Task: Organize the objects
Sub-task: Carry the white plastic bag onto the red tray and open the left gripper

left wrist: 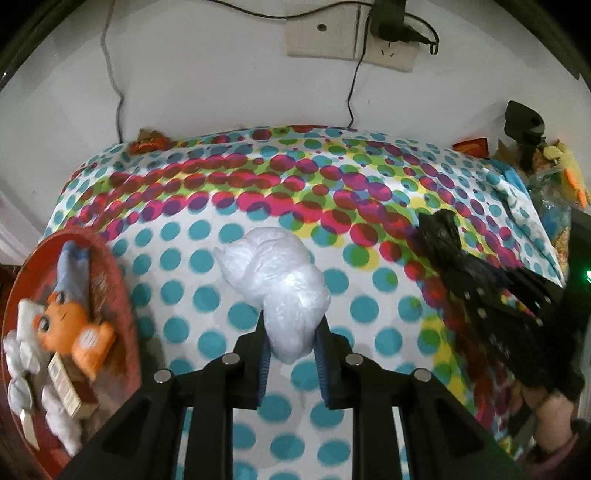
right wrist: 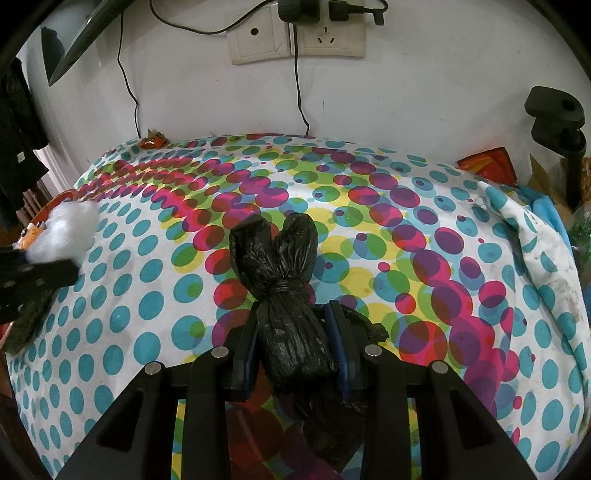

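Observation:
My left gripper (left wrist: 291,343) is shut on a crumpled white plastic bag (left wrist: 277,280) and holds it over the dotted tablecloth (left wrist: 184,258). My right gripper (right wrist: 293,332) is shut on a knotted black plastic bag (right wrist: 284,295) over the cloth's middle. In the left wrist view the right gripper (left wrist: 461,266) and its black bag (left wrist: 441,236) show at the right. In the right wrist view the left gripper (right wrist: 70,258) and the white bag (right wrist: 66,229) show at the far left.
A red round basket (left wrist: 118,280) at the left edge holds an orange plush toy (left wrist: 74,325), white soft items and a small box. Wall sockets with cables (right wrist: 295,33) are behind. A black clamp stand (right wrist: 557,122) and clutter stand at the right edge.

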Motion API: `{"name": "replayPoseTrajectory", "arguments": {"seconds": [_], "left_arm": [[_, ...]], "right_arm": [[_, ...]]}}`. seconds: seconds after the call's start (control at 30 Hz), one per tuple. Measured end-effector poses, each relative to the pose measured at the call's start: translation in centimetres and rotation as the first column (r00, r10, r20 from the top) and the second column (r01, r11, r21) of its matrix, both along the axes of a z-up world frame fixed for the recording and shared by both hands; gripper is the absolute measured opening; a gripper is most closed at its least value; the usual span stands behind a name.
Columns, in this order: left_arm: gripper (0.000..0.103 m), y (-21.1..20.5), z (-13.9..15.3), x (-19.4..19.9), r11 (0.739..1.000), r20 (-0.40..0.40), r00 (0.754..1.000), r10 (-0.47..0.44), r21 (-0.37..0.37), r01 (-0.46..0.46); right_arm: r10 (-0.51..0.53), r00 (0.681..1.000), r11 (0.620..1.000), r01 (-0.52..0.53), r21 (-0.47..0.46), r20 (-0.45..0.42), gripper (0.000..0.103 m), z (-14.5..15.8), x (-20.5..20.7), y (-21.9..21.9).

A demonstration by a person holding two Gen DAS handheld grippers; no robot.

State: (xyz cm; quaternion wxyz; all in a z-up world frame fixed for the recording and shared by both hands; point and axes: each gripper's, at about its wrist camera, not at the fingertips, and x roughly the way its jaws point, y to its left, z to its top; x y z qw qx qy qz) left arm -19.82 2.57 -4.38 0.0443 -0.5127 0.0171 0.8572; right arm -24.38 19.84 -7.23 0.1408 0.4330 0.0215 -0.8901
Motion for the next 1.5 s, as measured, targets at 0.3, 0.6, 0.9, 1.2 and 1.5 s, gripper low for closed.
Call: {"name": "replayPoseTrajectory", "arguments": {"seconds": [0.3, 0.6, 0.9, 1.2, 1.5], "left_arm": [[0.021, -5.3, 3.2, 4.8, 0.999, -0.03, 0.999, 0.042, -0.019, -0.042], [0.021, -15.0, 6.0, 6.9, 0.976, -0.081, 0.976, 0.2, -0.076, -0.206], [0.021, -21.4, 5.0, 7.2, 0.945, -0.081, 0.95, 0.301, -0.105, -0.309], [0.021, -25.5, 3.1, 6.8, 0.927, -0.048, 0.932, 0.36, -0.099, -0.363], [0.024, -27.4, 1.6, 6.3, 0.932, -0.015, 0.936, 0.352, -0.093, -0.352]], "right_arm": [[0.0, 1.0, 1.0, 0.0, -0.002, 0.0, 0.032, 0.0, 0.0, 0.1], [0.0, 1.0, 1.0, 0.0, 0.006, -0.001, 0.032, 0.0, 0.0, 0.1], [0.0, 1.0, 1.0, 0.0, 0.03, -0.006, 0.032, -0.2, 0.0, -0.1], [0.002, 1.0, 0.998, -0.001, 0.057, -0.01, 0.032, -0.2, 0.1, -0.6], [0.003, 1.0, 0.997, -0.002, 0.078, -0.013, 0.033, -0.2, 0.2, -0.8]]}}
